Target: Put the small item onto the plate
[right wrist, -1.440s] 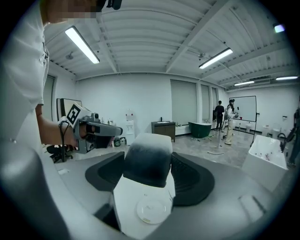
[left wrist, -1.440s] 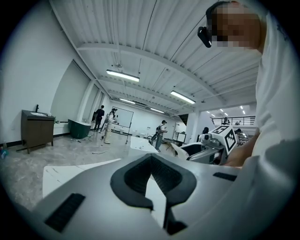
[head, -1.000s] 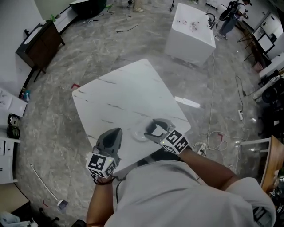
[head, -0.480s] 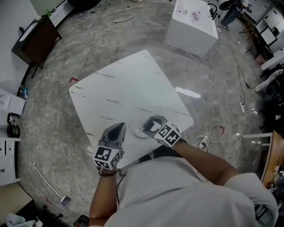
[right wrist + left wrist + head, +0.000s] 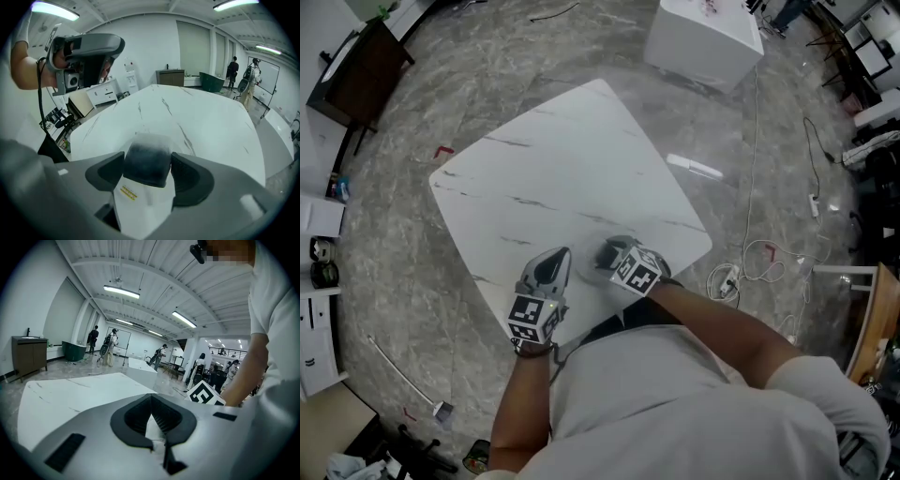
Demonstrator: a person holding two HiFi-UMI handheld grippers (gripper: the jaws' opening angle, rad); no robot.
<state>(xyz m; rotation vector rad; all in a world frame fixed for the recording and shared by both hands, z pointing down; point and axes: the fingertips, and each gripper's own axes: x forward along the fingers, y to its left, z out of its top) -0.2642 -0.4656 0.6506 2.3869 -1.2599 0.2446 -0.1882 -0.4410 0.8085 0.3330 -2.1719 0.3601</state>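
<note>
My right gripper [image 5: 609, 253] [image 5: 149, 164] is shut on the small item [image 5: 146, 161], a white pouch with a dark upper part and a yellow label. It hovers at the near edge of the white marble table [image 5: 553, 169], over the pale plate [image 5: 590, 266], which is mostly hidden under it. My left gripper [image 5: 557, 260] [image 5: 151, 420] sits just left of the plate, its jaws together with nothing between them. It also shows raised at the upper left in the right gripper view, as the left gripper [image 5: 89, 49].
A white cabinet [image 5: 703, 37] stands on the floor beyond the table. Cables and a power strip [image 5: 727, 277] lie on the floor to the right. A dark sideboard [image 5: 352, 70] is at the far left. Several people stand in the far room [image 5: 110, 345].
Both grippers have drawn closer together near the table's front edge. The right gripper with the pouch has moved left over the plate, hiding most of it.
</note>
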